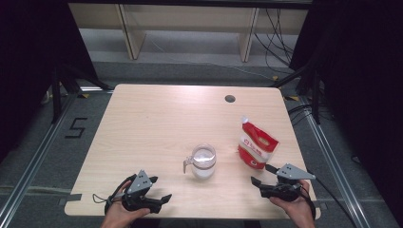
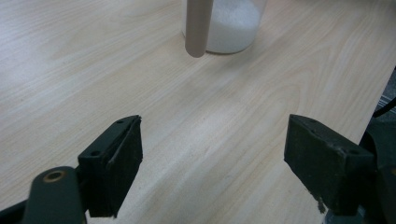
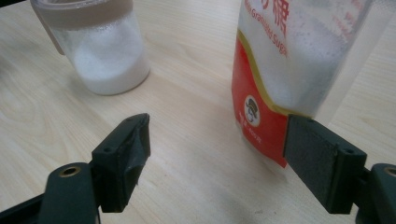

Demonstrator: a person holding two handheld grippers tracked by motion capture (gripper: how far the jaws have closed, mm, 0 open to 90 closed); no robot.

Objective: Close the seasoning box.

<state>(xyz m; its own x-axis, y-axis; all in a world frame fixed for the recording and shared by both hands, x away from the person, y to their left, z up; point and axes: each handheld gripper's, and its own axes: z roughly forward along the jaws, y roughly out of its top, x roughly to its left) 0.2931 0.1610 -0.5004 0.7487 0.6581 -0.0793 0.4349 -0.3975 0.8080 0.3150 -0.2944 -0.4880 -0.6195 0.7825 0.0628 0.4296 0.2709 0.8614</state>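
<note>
Sugar jar (image 2: pixel 229 28) is cut off at the top edge; left gripper (image 2: pixel 212 154) and right gripper (image 3: pixel 217 154) both gape empty, sugar bag (image 3: pixel 280 70) cropped.

The sugar bag (image 3: pixel 280 70) carries red lettering near its top in the right gripper view, cut off by the frame edge; the part that can be read says "Granulated Suga". Above it stands part of a larger red character, too cropped to read. Lower, on the red band, sits a round emblem with a small figure, and under it a line of tiny print too blurred to make out. On the floor (image 1: pixel 47 152) left of the table, black tape forms a "5".
</note>
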